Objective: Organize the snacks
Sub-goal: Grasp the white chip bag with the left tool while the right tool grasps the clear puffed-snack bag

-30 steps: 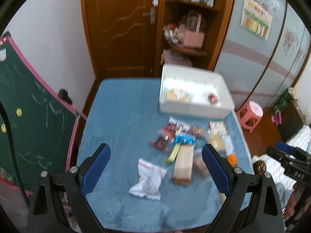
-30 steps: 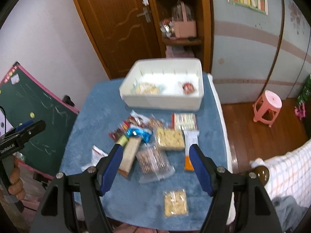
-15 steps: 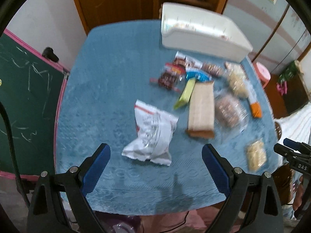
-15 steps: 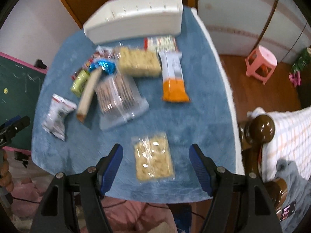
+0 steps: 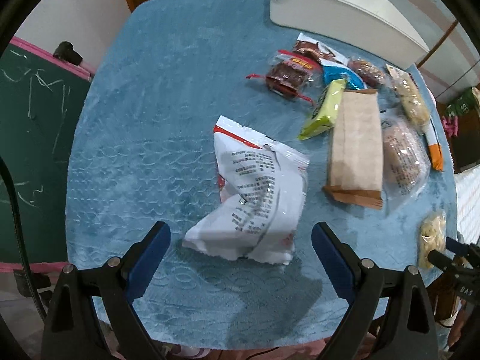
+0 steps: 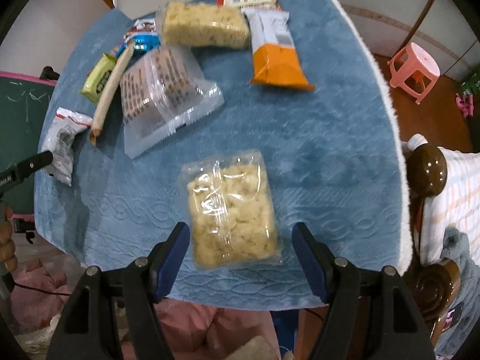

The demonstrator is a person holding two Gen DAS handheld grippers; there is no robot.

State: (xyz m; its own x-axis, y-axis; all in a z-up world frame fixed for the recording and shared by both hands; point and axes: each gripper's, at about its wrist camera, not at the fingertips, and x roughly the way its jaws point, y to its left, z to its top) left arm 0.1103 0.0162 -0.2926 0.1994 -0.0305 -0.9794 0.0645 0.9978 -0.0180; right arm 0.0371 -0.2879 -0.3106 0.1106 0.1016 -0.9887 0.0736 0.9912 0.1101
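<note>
My left gripper [image 5: 240, 240] hangs open over the blue table cloth [image 5: 144, 138], its blue fingers either side of the near end of a crumpled white snack bag [image 5: 258, 198], not touching it. My right gripper [image 6: 240, 240] is open too, straddling the near part of a clear pack of pale puffed snack [image 6: 231, 210]. Several more snacks lie beyond: a brown paper pack [image 5: 357, 147], a green bar [image 5: 327, 108], a clear cookie bag [image 6: 162, 87], an orange-and-white packet [image 6: 274, 54]. The white bin [image 5: 339, 9] stands at the table's far edge.
A green chalkboard [image 5: 33, 138] leans left of the table. A pink stool [image 6: 415, 70] stands on the wooden floor to the right, near a dark wooden bedpost [image 6: 427, 171] and checked bedding. The table's front edge lies just under both grippers.
Both grippers have dropped toward the table and tipped downward. The room and bin slid up out of view; the white bag and the puffed-snack pack now sit between the open fingers.
</note>
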